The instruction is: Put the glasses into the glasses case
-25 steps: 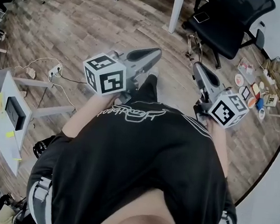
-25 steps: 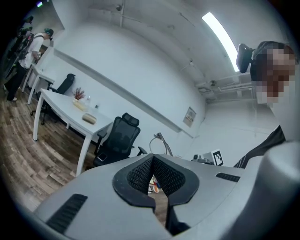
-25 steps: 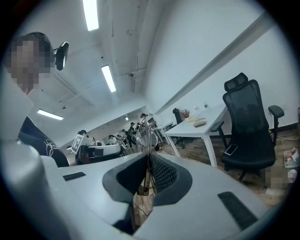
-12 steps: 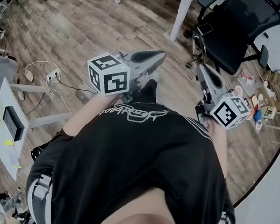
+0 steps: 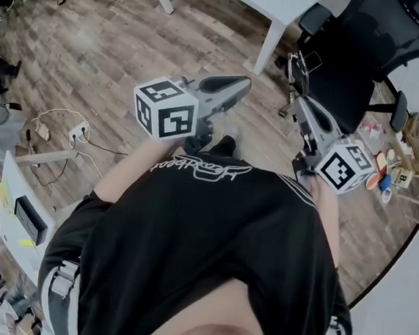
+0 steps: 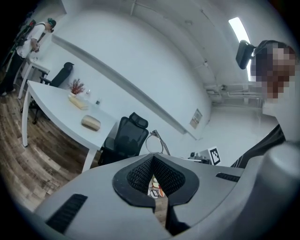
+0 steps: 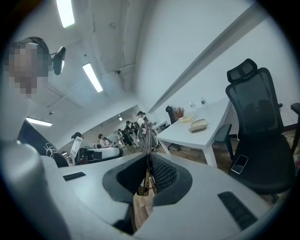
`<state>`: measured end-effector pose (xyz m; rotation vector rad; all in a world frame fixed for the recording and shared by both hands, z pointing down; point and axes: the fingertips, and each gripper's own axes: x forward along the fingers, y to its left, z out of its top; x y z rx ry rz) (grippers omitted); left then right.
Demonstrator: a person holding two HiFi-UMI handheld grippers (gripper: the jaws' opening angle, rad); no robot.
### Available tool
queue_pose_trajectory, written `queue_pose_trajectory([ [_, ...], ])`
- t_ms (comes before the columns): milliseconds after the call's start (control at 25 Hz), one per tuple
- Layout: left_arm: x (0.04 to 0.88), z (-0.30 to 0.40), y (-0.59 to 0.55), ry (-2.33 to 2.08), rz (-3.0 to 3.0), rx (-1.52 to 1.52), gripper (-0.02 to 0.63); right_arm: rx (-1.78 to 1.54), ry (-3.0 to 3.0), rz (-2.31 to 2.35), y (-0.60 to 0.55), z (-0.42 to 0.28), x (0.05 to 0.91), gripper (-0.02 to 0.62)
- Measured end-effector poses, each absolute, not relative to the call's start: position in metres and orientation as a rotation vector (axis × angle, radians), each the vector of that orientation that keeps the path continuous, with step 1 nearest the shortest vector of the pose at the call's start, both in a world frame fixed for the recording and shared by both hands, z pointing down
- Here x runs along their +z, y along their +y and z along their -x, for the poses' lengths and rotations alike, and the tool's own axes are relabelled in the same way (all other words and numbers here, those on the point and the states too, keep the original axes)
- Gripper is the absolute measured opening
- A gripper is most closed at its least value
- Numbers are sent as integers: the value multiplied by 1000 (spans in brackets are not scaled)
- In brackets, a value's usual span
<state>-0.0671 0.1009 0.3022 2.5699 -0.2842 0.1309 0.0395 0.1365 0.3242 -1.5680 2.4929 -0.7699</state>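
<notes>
R gripper [image 7: 146, 164] clamped on glasses [image 7: 147, 133] temple, rims at 12 o'clk | L gripper [image 6: 153, 164] closed, empty | prob light, fragile: hold temple, not lens

Right hand-held gripper [image 7: 148, 159] clamped on glasses [image 7: 146, 135] — white table [image 7: 218, 126], black chair [image 7: 255, 117] beyond.
</notes>
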Motion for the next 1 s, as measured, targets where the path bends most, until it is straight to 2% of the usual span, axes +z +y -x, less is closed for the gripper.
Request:
queue_pose_trajectory([
  [440,299,43,-33,-250,-2549,113,6,-786,2508,1592,2,-58,315,25],
  [1000,298,16,-95,-237,-2565,135,6,-717,2479,1604,-57,-88,308,25],
])
